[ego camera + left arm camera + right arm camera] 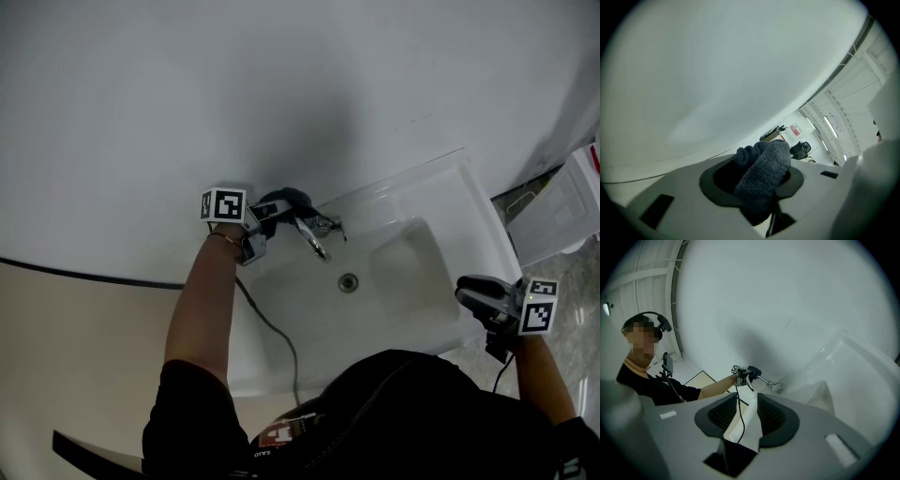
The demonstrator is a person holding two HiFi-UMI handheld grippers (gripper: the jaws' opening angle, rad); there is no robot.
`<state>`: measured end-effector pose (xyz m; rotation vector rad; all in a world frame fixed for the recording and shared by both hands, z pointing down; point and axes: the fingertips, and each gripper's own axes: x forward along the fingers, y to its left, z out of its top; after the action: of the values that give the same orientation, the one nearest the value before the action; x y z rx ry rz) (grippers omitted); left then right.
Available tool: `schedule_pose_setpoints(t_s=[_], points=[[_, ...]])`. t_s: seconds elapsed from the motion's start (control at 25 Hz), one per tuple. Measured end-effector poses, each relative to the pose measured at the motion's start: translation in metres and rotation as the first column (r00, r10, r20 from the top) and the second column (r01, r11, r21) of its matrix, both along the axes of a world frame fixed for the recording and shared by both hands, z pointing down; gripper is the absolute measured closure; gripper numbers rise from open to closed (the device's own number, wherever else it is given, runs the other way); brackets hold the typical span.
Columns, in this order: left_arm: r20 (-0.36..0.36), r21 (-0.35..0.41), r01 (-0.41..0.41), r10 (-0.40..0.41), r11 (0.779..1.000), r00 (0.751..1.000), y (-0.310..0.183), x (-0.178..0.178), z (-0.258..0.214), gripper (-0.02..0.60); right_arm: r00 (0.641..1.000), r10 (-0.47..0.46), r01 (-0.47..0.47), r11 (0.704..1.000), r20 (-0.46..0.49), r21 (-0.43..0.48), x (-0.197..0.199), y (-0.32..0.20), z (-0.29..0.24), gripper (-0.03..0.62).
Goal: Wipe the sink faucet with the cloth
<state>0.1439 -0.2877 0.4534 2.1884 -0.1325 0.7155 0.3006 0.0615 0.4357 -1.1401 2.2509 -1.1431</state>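
A chrome faucet (317,236) stands at the back of the white sink (441,173), its spout reaching over the basin. My left gripper (272,217) is just left of the faucet's top and is shut on a dark blue-grey cloth (284,201), which lies against the faucet's left side. In the left gripper view the bunched cloth (764,171) fills the gap between the left gripper's (761,180) jaws, with bare wall behind. My right gripper (473,295) hovers off the sink's front right corner, open, with nothing between its jaws. The right gripper view shows the right gripper (740,420) aimed at the far faucet (764,379).
The basin has a drain (349,282) at its middle. A black cable (272,328) hangs from the left gripper across the sink's front left. A white slatted bin (562,211) stands on the tiled floor to the right. The white wall rises directly behind the faucet.
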Motion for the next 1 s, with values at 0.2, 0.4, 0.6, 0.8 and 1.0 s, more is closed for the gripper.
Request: schedule_pose_setpoints(t_s=[0.2, 0.4, 0.6, 0.8, 1.0], points=[[0.011, 0.122, -0.147, 0.146, 0.982, 0.989, 0.047, 0.011, -0.035, 0.446, 0.999, -0.025, 0.025, 1.000, -0.022, 0.015, -0.009, 0.007, -0.006, 0.459], [0.223, 0.374, -0.322, 0.253, 0.870, 0.942, 0.079, 0.024, -0.047, 0.446, 0.997, -0.043, 0.044, 0.999, -0.062, 0.021, -0.015, 0.004, -0.018, 0.459], [0.411, 0.599, -0.461, 0.243, 0.655, 0.879, 0.110, 0.019, -0.039, 0.446, 0.994, -0.065, 0.068, 0.997, -0.093, 0.027, -0.019, 0.002, -0.023, 0.459], [0.451, 0.692, -0.486, 0.206, 0.534, 0.868, 0.131, 0.012, -0.028, 0.446, 0.991, -0.086, 0.087, 0.996, -0.099, 0.008, -0.022, 0.002, -0.020, 0.459], [0.355, 0.620, -0.427, 0.250, 0.658, 0.901, 0.162, -0.002, -0.006, 0.446, 0.990, -0.097, 0.096, 0.995, -0.104, -0.014, -0.023, 0.004, -0.017, 0.459]])
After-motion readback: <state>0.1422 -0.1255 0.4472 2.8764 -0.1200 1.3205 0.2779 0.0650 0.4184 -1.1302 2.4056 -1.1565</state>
